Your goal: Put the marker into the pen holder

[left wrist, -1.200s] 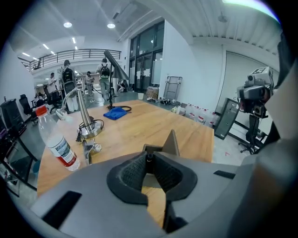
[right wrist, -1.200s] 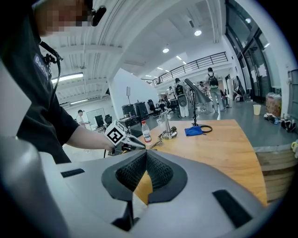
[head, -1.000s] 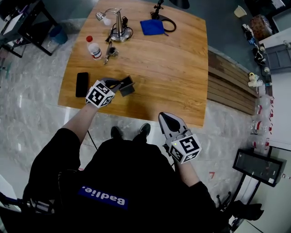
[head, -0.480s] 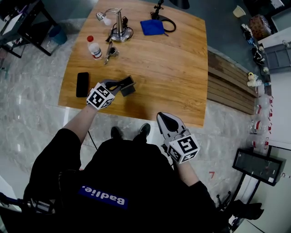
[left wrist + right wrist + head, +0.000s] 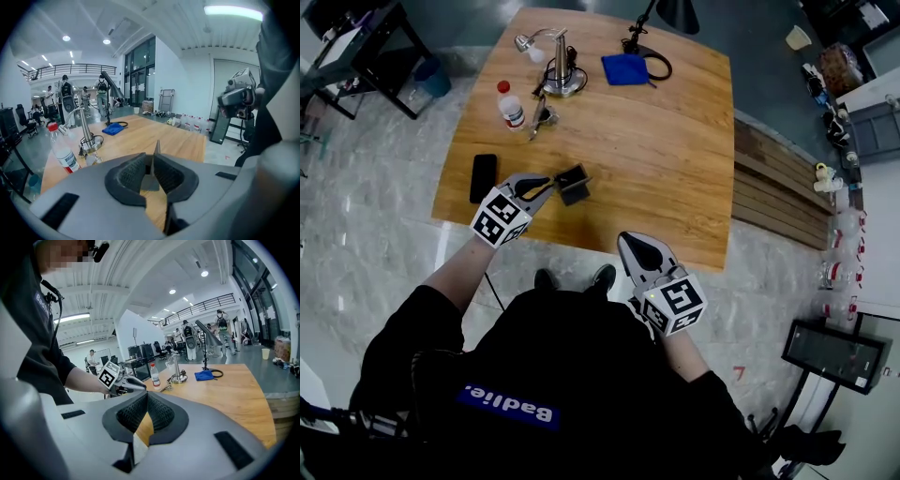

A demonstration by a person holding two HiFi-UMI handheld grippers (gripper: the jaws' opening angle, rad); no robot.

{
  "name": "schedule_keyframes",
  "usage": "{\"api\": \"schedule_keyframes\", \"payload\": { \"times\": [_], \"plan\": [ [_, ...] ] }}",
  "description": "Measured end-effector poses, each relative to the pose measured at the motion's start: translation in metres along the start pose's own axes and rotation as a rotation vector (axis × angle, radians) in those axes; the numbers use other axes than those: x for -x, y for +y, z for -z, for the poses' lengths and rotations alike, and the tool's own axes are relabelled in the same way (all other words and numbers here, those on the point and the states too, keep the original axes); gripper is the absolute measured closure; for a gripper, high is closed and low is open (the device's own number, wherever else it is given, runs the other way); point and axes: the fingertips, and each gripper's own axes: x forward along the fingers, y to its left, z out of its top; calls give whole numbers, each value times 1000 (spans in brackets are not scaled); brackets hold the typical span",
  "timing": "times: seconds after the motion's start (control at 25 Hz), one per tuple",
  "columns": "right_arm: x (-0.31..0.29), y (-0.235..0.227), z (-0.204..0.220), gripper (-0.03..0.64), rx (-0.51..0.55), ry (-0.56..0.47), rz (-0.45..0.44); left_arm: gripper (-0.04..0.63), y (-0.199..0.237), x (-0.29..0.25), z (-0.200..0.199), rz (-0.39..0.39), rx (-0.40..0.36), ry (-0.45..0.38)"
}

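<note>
A wooden desk [image 5: 666,159] fills the scene below us as we stand at its near edge, a tool in each hand. Our left tool [image 5: 551,180] reaches over the desk's near-left part with its jaws drawn in on a thin dark wall, which we judge to be a side of the square black pen holder [image 5: 573,185]. The holder sits tilted at the tool's tip, near the front edge. Our right tool [image 5: 630,242] hangs off the desk, close to our body, its jaws pressed together on nothing. At the far end stand a lamp [image 5: 558,70], a blue cloth [image 5: 626,68] and a water bottle [image 5: 510,105]; a black phone [image 5: 484,177] lies just left of the left tool. We cannot pick out the marker for certain: a slim item [image 5: 538,114] beside the bottle may be it. The step in hand looks like placing the holder. To do it well we should set it flat, mouth up and back from the edge, then let go without tipping it. The right tool must spread its jaws before reaching across for the marker, and grip it at mid-length so it drops in straight.
</note>
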Motion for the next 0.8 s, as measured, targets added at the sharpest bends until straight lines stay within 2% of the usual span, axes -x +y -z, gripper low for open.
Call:
{"api": "schedule_keyframes", "payload": {
  "times": [0.2, 0.4, 0.48, 0.6, 0.8],
  "plan": [
    [-12, 18, -7, 614, 36, -4, -52, 550, -31, 38, -46, 14, -24, -131],
    [-18, 36, -20, 614, 68, -36, -96, 551, -82, 76, -96, 86, -14, -297],
    [-19, 42, -27, 614, 79, -55, -111, 571, -100, 87, -109, 115, 2, -343],
    [-20, 50, -35, 614, 91, -82, -133, 586, -118, 98, -118, 151, 25, -387],
    [-26, 65, -37, 614, 120, -92, -183, 586, -126, 103, -116, 163, 34, -390]
  ]
}}
